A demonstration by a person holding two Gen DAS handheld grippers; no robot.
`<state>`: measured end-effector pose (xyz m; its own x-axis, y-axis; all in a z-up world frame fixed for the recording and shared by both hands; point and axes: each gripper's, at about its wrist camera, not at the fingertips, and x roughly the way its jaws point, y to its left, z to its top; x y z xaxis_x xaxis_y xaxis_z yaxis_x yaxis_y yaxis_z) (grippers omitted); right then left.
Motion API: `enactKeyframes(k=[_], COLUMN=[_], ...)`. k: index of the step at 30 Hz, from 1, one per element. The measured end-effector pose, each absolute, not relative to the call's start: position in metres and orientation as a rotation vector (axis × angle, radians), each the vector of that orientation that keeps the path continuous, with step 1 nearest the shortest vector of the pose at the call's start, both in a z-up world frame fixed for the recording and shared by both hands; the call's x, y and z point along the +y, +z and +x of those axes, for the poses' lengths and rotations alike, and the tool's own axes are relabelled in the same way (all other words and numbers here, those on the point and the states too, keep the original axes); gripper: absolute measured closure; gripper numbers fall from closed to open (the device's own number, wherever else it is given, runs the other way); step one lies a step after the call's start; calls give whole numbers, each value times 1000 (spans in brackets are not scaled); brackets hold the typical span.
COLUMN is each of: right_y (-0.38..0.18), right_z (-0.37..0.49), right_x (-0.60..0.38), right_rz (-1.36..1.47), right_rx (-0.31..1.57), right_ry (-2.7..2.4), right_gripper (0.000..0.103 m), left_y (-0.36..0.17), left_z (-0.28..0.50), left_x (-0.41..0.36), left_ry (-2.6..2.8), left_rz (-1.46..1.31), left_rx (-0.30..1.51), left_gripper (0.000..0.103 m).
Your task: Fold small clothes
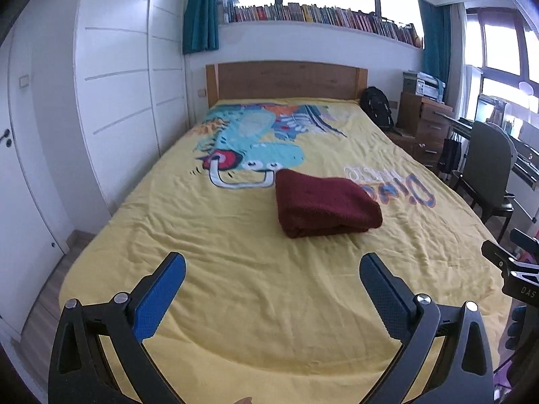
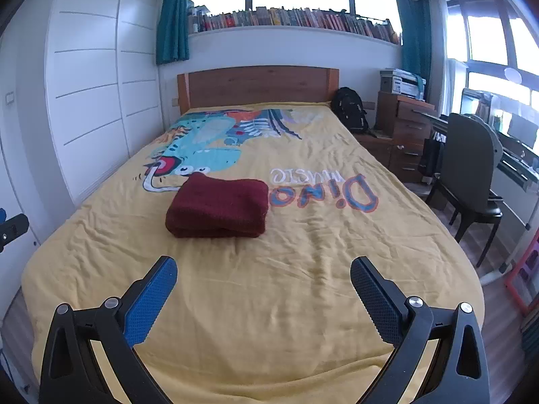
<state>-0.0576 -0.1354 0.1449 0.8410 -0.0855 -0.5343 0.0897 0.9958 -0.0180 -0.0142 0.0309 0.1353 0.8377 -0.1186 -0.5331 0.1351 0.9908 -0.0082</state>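
Left gripper [image 1: 273, 262]: jaws spread wide, blue-padded fingers [image 1: 158, 296] well apart, nothing between them. It touches nothing and hangs above the near end of the bed, angled downward over the yellow bedspread [image 1: 235, 286]. At the bottom edge of the left wrist view a sliver of fingertip shows; too little to say more.

Right gripper [image 2: 263, 266]: same state, jaws splayed wide, pads [image 2: 150, 303] bare, nothing held. It also hovers clear of the cover, tilted down toward the bed. Part of the right tool shows at the right edge of the left wrist view; a black piece of the left tool shows at the left edge of the right wrist view. The two are side by side, apart.

Task item: a dark red garment [image 1: 323, 202], folded into a thick rectangular bundle with stacked layers visible along its near edge. It lies flat on the bedspread around mid-bed, ahead of both grippers and well apart from them. Its far left corner overlaps the printed cartoon dinosaur [image 2: 202, 155]; the upside-down "Dino Music" lettering [image 2: 323, 188] sits just to its right.

Surroundings: wooden headboard [image 2: 256, 84], shelf of books [image 2: 296, 17] under the window, teal curtains, white wardrobe [image 1: 114, 84] at left, black backpack [image 2: 350, 111], drawers and a dark chair [image 2: 468, 175] at right.
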Motion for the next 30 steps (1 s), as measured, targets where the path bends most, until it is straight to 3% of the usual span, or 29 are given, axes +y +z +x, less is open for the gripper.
enactKeyframes(k=[30], right_y=[154], right_z=[-86], right_x=[-143], right_rz=[-19], right_rx=[529], right_ry=[-152], right_gripper=[0], left_y=[138], left_z=[-28], left_x=[36], left_ry=[-96], left_rz=[77], left_rx=[500], left_gripper=[1])
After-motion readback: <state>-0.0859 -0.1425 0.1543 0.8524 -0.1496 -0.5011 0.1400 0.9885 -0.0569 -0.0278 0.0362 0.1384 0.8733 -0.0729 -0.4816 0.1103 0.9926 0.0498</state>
